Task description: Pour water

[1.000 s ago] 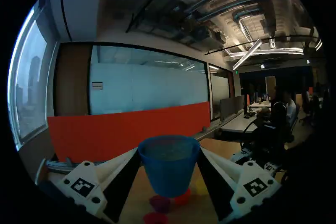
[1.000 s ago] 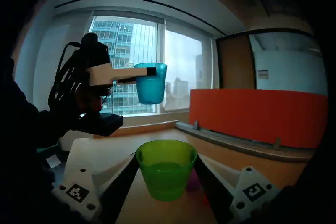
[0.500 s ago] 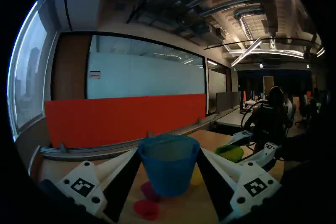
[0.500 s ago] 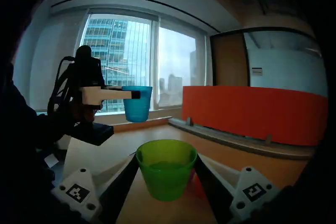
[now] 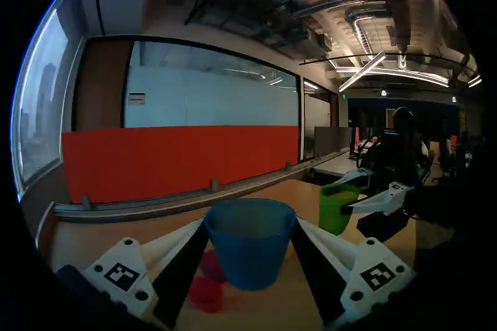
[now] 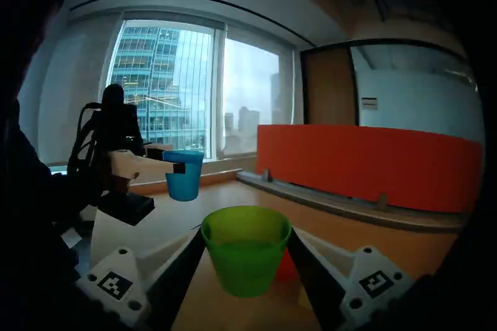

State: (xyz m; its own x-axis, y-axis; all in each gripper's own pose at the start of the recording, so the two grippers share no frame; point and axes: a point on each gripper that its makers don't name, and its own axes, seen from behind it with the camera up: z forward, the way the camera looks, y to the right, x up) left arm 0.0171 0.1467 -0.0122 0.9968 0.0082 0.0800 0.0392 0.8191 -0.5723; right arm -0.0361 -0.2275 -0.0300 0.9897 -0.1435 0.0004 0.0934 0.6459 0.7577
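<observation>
1. The left gripper (image 5: 250, 233) has its jaws spread to the width of a blue cup (image 5: 250, 256), with one finger pressing on each side. The cup sits upright between the fingertips, rim level.
2. Beneath these jaws is a wooden table (image 5: 273, 309). Small red and pink pieces (image 5: 206, 290) lie on it, just below and left of the blue cup.
3. Ahead and to the right of the left jaws, a green cup (image 5: 334, 210) hangs upright above the table.
4. The right gripper (image 6: 246, 235) clamps that green cup between both fingers, its jaws no wider than the cup. Liquid shows partway up the cup's wall.
5. Ahead and to the left of the right jaws, the blue cup is held above the table, well apart from the green one.
6. An orange partition (image 6: 373, 166) runs ahead and to the right of the right jaws.
</observation>
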